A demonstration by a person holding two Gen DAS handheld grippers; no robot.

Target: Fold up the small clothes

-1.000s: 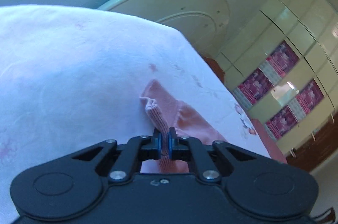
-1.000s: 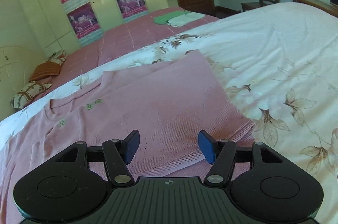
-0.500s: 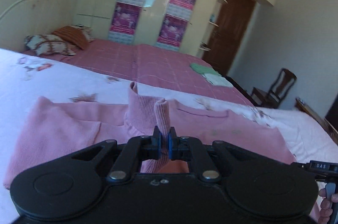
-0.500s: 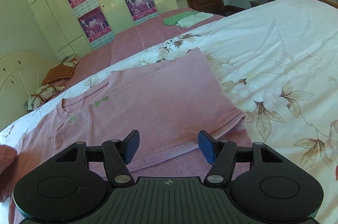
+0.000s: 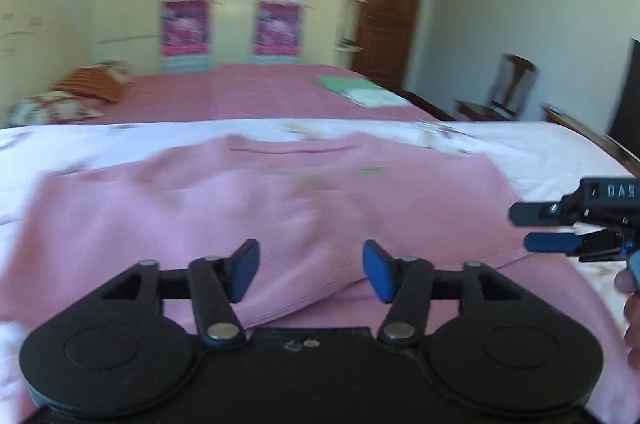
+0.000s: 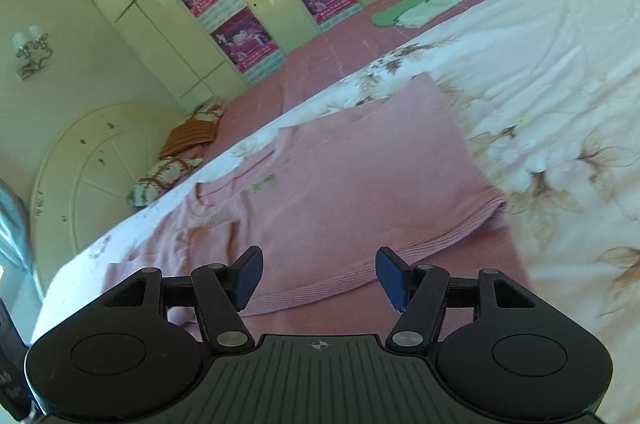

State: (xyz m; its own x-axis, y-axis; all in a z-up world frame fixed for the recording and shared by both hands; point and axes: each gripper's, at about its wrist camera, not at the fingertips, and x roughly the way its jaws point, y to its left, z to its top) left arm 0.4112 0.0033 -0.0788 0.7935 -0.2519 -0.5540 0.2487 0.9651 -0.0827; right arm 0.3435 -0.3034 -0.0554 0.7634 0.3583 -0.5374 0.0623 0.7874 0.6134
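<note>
A pink knit sweater [image 5: 260, 204] lies on the white floral bedspread [image 5: 540, 144], with its sides folded in over the body. My left gripper [image 5: 310, 270] hovers over the sweater's near part; its jaws are opening and nothing is between them. In the right wrist view the same sweater [image 6: 340, 192] stretches away from my right gripper [image 6: 318, 276], which stands open and empty above the ribbed hem. That right gripper [image 5: 538, 228] also shows at the right edge of the left wrist view, with part of a hand [image 5: 628, 288] beside it.
A second bed with a pink cover [image 5: 260, 92] stands beyond, carrying pillows [image 5: 92, 84] and folded green and white clothes [image 5: 356, 90]. Cream wardrobes with posters [image 6: 240, 36], a brown door [image 5: 390, 12] and a wooden chair [image 5: 512, 84] line the far side. A curved headboard [image 6: 88, 160] is at left.
My left gripper let go of the pink sleeve it had carried over the sweater and its jaws opened. The sleeve now lies on the sweater. The right gripper stayed open and turned a little.
</note>
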